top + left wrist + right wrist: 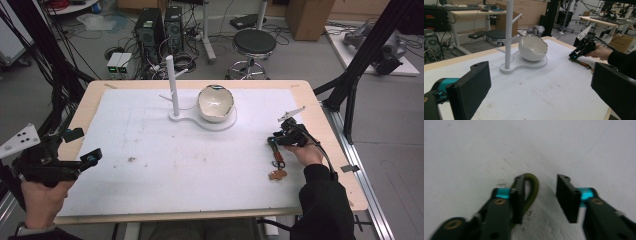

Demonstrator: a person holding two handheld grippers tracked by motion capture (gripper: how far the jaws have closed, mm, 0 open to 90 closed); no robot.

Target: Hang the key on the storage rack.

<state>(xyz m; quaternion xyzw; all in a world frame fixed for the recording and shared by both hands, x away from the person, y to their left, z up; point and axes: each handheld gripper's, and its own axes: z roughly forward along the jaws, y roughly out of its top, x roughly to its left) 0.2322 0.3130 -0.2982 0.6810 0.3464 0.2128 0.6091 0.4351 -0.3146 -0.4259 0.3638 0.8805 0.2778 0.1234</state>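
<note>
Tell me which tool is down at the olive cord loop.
The right tool, low on the mat with the olive cord loop between its open jaws. The left tool is held up, far off.

Lab or research workshop. Behind counter (pixel 90 100): computer towers (pixel 159 27) on floor amid tangled cables (pixel 117 50), round stool (pixel 254 42), cardboard box (pixel 310 17). Beyond stool: desks, wooden cabinets (pixel 531 10).

Even, soft overhead light is falling across the white mat (pixel 150 150), leaving faint shadows. The bowl (pixel 532 47) ahead of the left gripper (pixel 541 92) is catching a mild sheen on its rim. The right gripper (pixel 540 195) view is blurring heavily; the olive cord (pixel 531 187) beside its jaw is looking soft.
</note>
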